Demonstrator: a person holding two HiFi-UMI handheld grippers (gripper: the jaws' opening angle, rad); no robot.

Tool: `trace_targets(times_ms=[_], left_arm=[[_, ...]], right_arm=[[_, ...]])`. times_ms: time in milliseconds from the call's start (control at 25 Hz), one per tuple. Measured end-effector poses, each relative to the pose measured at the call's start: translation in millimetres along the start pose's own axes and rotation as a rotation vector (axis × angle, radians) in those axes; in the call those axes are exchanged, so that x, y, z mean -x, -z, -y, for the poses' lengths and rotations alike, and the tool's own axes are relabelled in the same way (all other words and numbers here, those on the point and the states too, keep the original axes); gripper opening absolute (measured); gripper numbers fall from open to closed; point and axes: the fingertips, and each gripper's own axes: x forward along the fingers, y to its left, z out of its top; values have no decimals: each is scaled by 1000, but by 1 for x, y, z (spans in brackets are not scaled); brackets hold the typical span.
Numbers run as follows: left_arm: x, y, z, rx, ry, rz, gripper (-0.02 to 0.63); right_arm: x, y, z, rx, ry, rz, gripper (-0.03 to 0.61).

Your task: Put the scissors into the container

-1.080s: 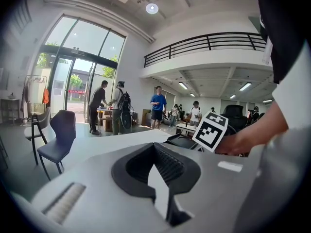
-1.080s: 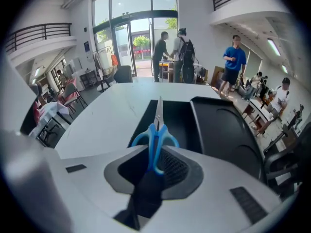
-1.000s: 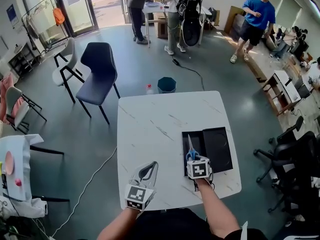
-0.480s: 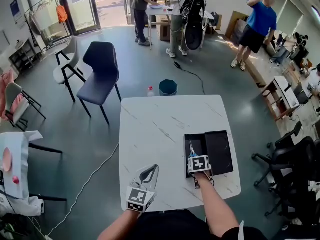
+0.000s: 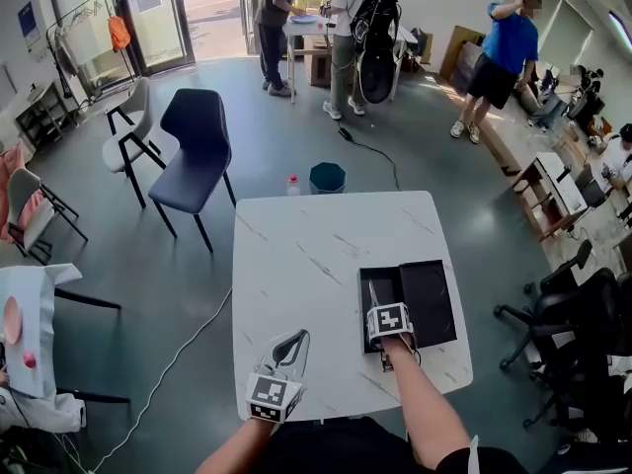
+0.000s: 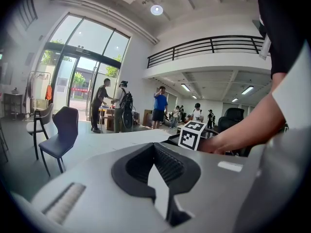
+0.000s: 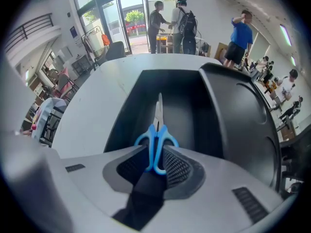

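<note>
From the head view, the black container (image 5: 432,302) lay on the white table (image 5: 296,255). The right gripper (image 5: 380,309) hung over the container's near-left part. A thin blade of the scissors (image 5: 372,292) pointed out from it over the container's left compartment. The left gripper (image 5: 292,341) sat well apart from the container, to its near-left side, low over the table.

In the left gripper view, that gripper's ribbed pads met at their tips. Nothing sat between them, and only a sliver of table showed through behind.

In the right gripper view, the jaws were pressed onto the blue handles of the scissors. The closed blades pointed forward and down into the container's left compartment. Whether the blade tips touched its floor could not be told.

The handles looked to be above the container's near wall, not clear of it. If the gripper let go there, the scissors could land across that wall and tip out onto the table. Pushing lower while pinching could drive the blade tips into the floor and slide the container away.
</note>
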Motion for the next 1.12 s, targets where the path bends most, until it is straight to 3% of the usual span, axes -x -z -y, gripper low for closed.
trace_targets(times_ms=[280,480,640,800,960,1120], left_arm=[[-2,-1,9,-7,17,-5,9],[-7,-9,18,-22,34,5,9],[-13,-18,29,-46,60,9,9],[-13,-25,32,-39,63,25,9],[-20,-32,37,-36,69,36,9],[-21,-38,40,-74,62,44,9]], right_arm=[[73,-37,-7,-1,-20,263,110],[147,-53,-15,5,-74,528,92],[203,-48,-8,-6,-28,756,26],[243,-40,-16,61,10,964,9],[270,-32,-23,88,-2,1100,8],[282,-28,-30,100,-29,1139,8]])
